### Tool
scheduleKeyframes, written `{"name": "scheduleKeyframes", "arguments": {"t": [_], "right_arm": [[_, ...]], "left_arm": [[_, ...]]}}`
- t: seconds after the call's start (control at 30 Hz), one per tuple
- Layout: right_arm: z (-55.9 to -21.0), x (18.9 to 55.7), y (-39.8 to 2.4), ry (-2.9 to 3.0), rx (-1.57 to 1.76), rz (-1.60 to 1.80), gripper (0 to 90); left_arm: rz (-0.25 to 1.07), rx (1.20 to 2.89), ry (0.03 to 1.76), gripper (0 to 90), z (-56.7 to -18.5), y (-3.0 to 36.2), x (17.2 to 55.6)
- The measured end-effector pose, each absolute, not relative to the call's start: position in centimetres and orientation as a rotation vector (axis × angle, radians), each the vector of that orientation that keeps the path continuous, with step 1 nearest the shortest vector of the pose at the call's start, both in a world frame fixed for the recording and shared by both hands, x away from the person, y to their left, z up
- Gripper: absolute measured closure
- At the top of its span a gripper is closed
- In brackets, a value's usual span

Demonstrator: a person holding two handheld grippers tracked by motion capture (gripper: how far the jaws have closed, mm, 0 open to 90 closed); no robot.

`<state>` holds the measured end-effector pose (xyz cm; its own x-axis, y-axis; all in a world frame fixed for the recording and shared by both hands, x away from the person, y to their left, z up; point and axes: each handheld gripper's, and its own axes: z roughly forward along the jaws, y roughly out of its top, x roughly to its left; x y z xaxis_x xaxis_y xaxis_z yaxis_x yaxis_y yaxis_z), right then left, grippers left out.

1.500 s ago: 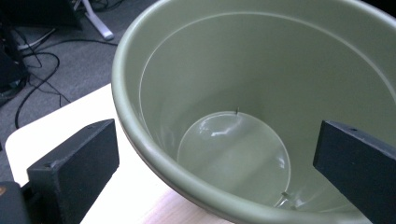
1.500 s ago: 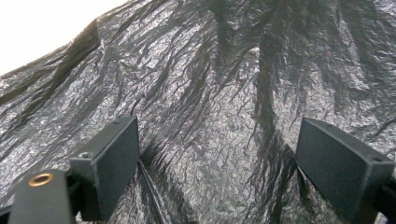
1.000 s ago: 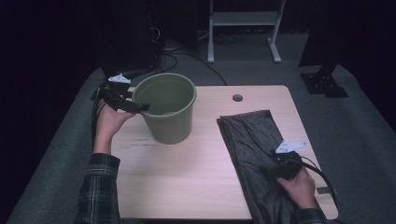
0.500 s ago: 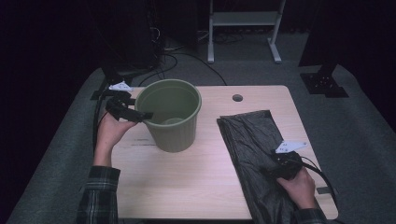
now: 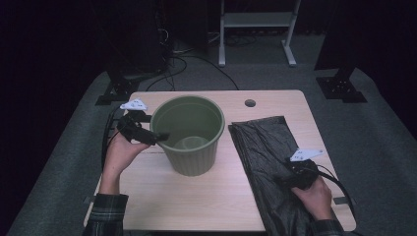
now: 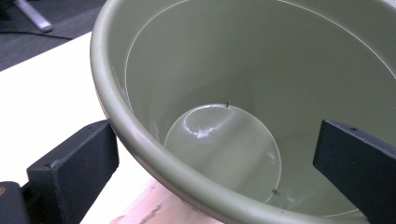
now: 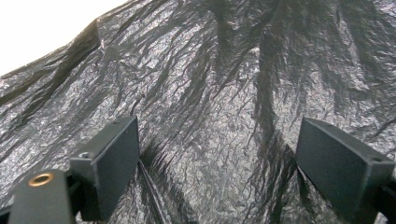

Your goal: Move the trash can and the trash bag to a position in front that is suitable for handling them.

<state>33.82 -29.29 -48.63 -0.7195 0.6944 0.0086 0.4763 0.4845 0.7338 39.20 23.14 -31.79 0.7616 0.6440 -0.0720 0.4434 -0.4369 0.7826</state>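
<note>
Hands come first at the near edge of the desk [image 5: 211,206], two of them, each carrying one gripper. At about 4 o'clock on the desk the right gripper [image 5: 287,181] rests on the one black plastic bag [image 5: 265,147]; in the right gripper view its jaws stand wide apart with the crinkled black plastic bag [image 7: 224,93] spread flat between and beyond them, the pads not pinching any fold. The bag lies as a long strip down the right side, from about 2 o'clock to the near edge, where it hangs over.

Farther in, at about 9 o'clock, the left gripper [image 5: 158,136] sits at the rim of the one green bucket [image 5: 189,147], which stands upright near the desk's middle. In the left gripper view the jaws straddle the green bucket's [image 6: 140,135] rim, one outside the wall and one inside, wide and clear of it.

Beyond the bucket, at 12 o'clock, one round hole [image 5: 250,103] marks the desk's far edge.
</note>
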Motion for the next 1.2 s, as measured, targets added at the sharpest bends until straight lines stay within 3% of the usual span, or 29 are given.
{"name": "scheduleKeyframes", "arguments": {"t": [0.63, 1.2], "right_arm": [[-48.6, 33.8, -29.3, 2.444, 0.993, 1.072, 12.3], [-48.6, 33.8, -29.3, 2.445, 0.993, 1.073, 12.2]], "left_arm": [[0.180, 2.108, 0.630, 0.0, -32.4, 18.7, 34.6], [0.285, 2.038, 0.637, 0.0, -29.4, 20.4, 33.6]]}}
